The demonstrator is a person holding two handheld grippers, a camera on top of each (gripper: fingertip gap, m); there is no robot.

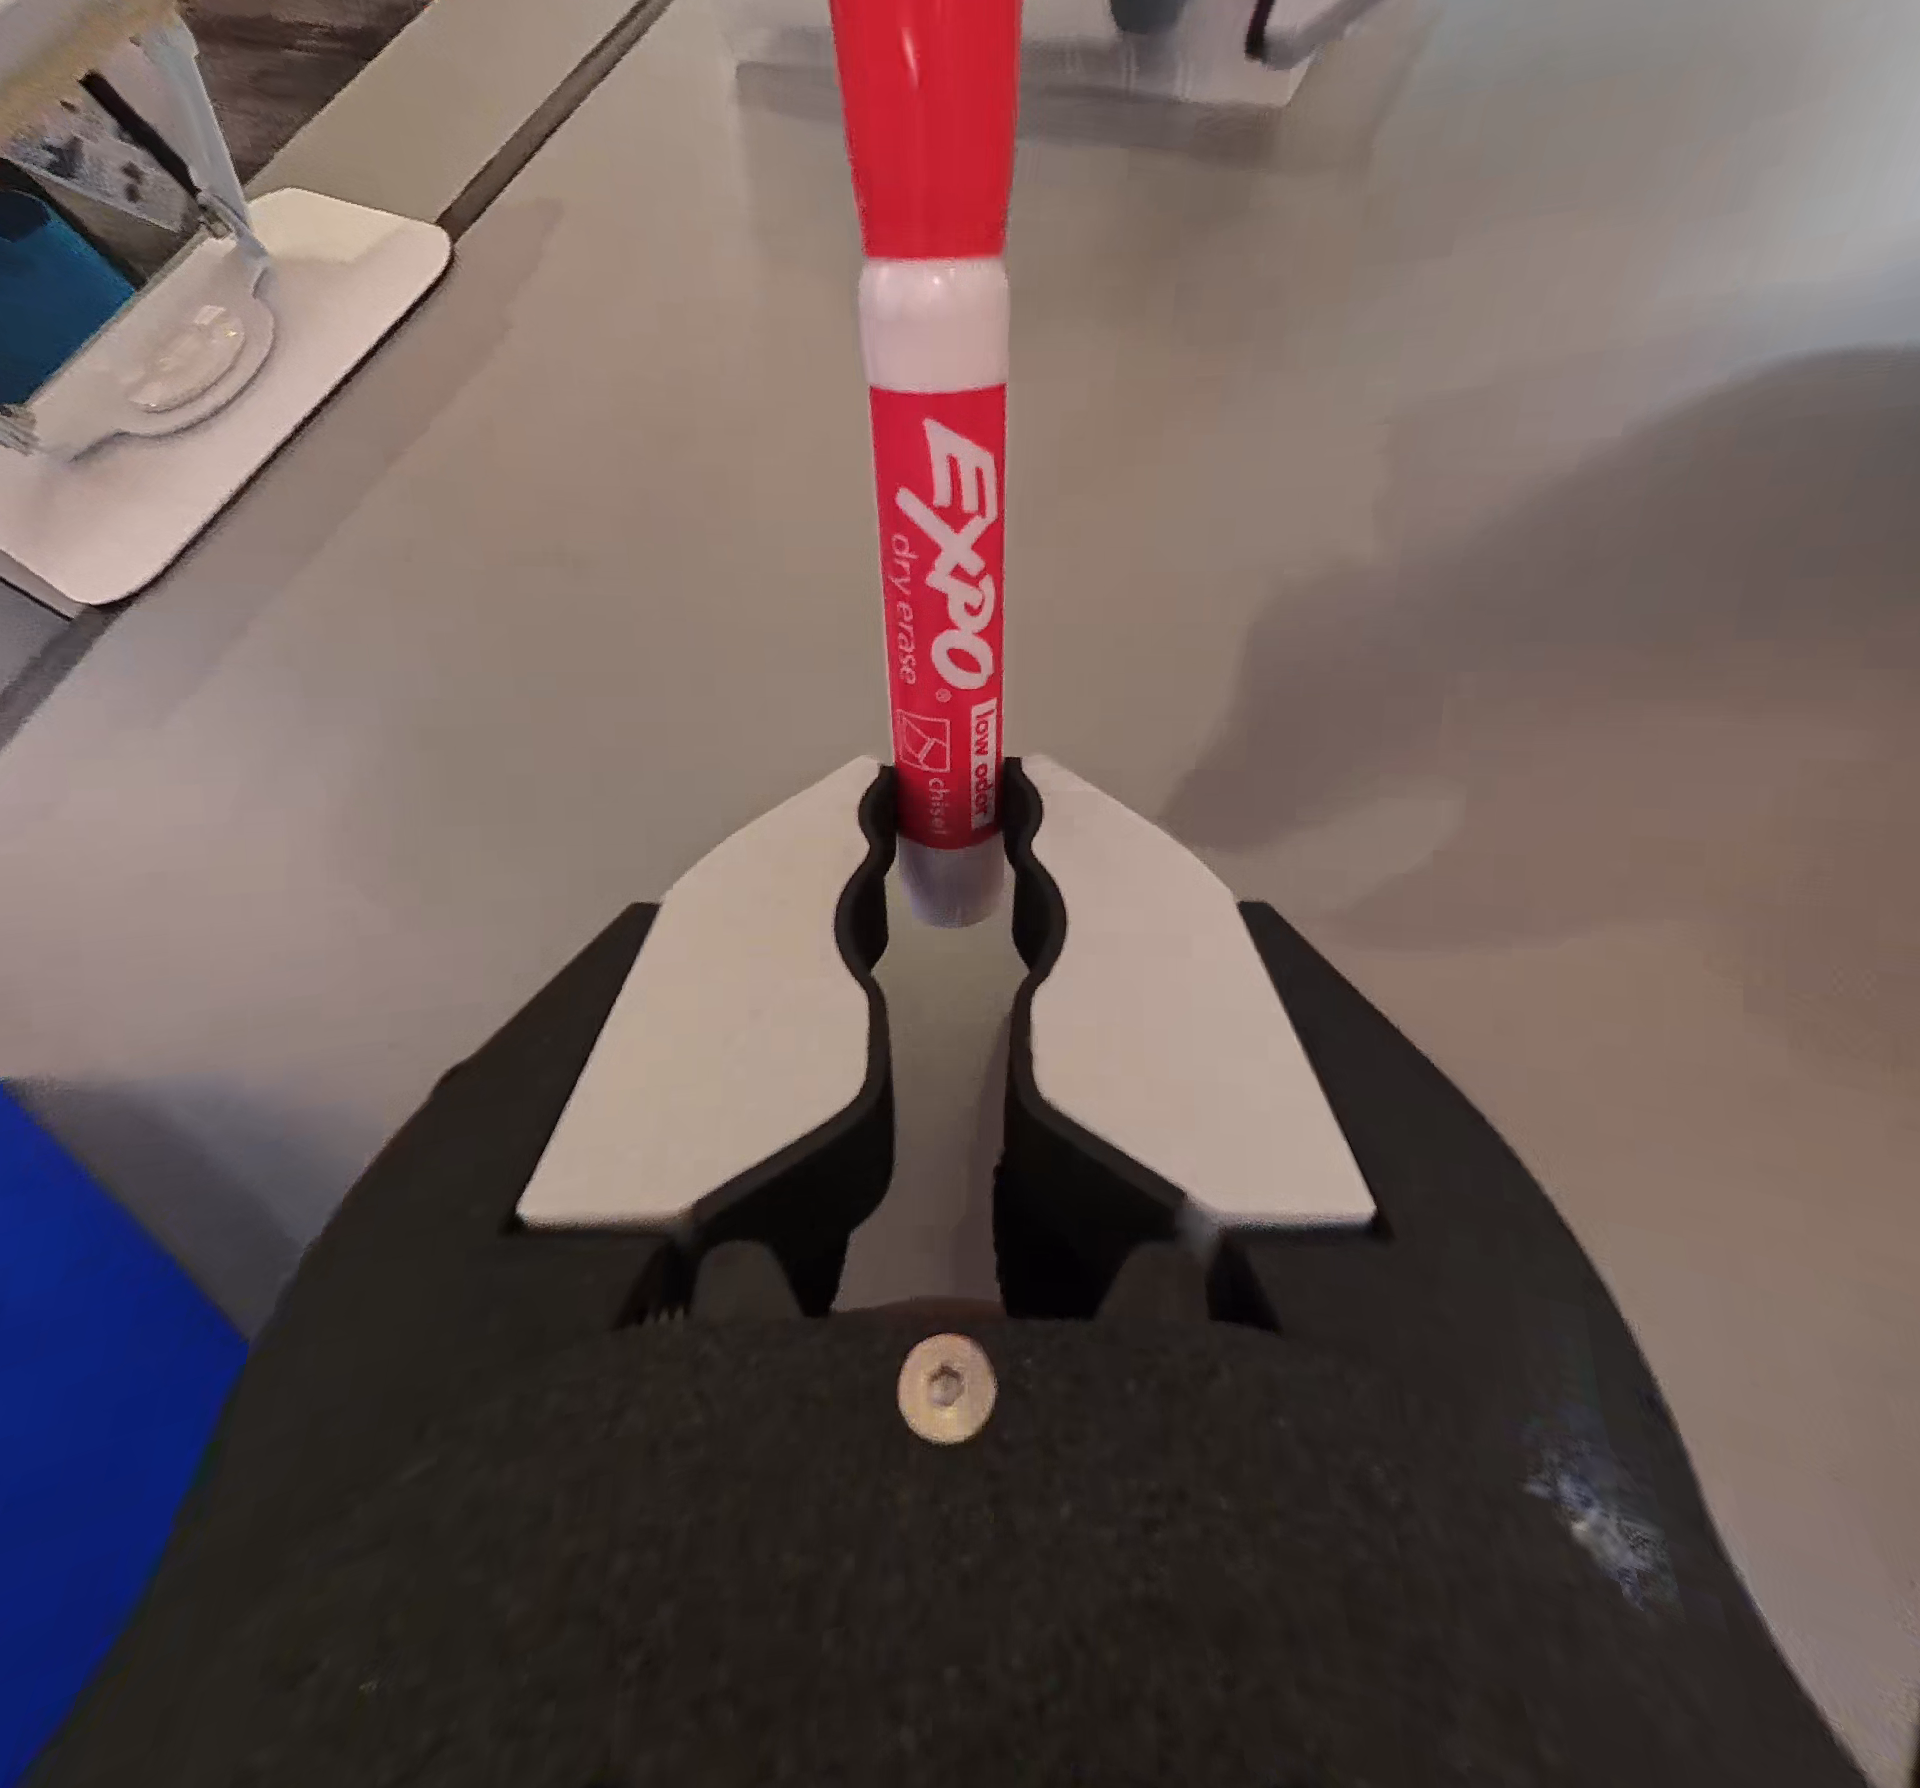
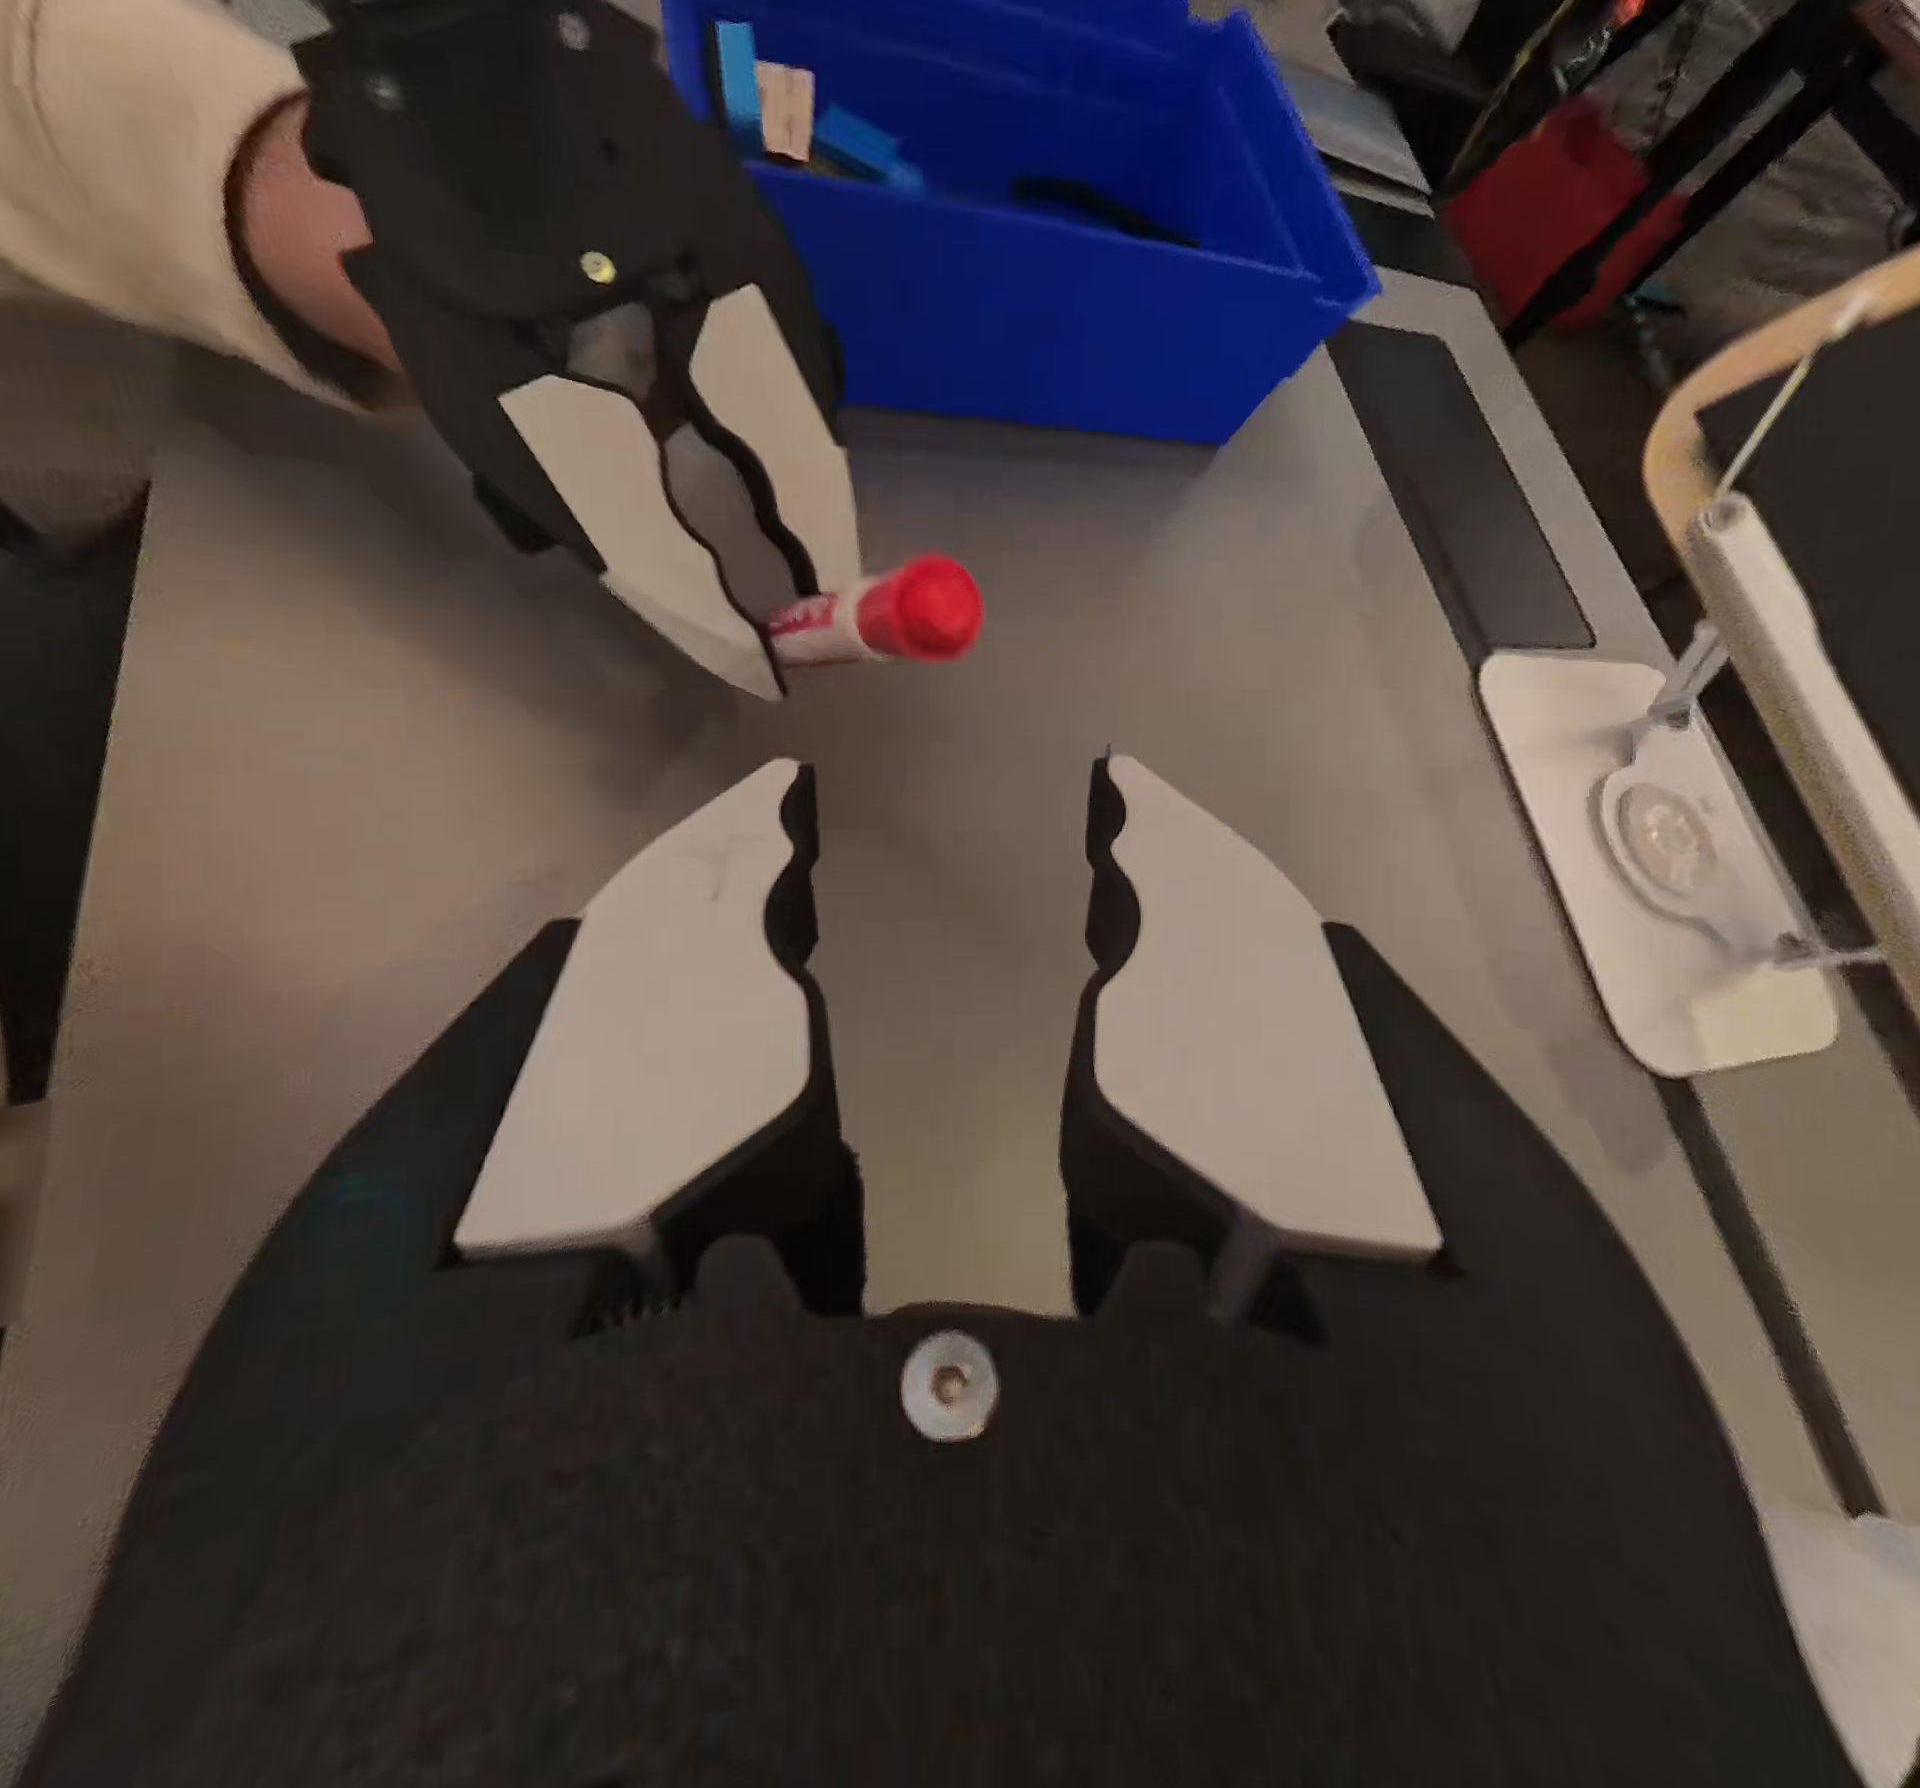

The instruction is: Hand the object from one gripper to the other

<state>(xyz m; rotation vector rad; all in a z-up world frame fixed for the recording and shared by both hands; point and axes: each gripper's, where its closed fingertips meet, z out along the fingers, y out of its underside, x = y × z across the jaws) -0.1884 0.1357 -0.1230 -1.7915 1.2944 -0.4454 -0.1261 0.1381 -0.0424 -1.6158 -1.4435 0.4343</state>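
Left hand-held gripper (image 1: 948, 803): clenched on the tail end of the red marker (image 1: 935, 388), gripping it just at the fingertips; the barrel runs straight out ahead of the fingers (image 1: 748, 990), cap end farthest away.
Same gripper from the right wrist view (image 2: 774, 642): it comes in from the upper left, angled down over the bench (image 2: 1195, 595), held by a person's hand (image 2: 301, 252) in a cream sleeve (image 2: 114, 97).
Red marker (image 2: 883, 614): held in the air above the bench, not resting on it; the red cap points toward the right hand-held gripper.
Right hand-held gripper (image 2: 951, 782): released, jaws spread wide with nothing between them; it sits just short of the marker's cap, apart from it.
Blue bin (image 2: 1039, 284): behind the left gripper on the bench, holding small items.
White stand base (image 2: 1652, 865): at the bench's right edge.
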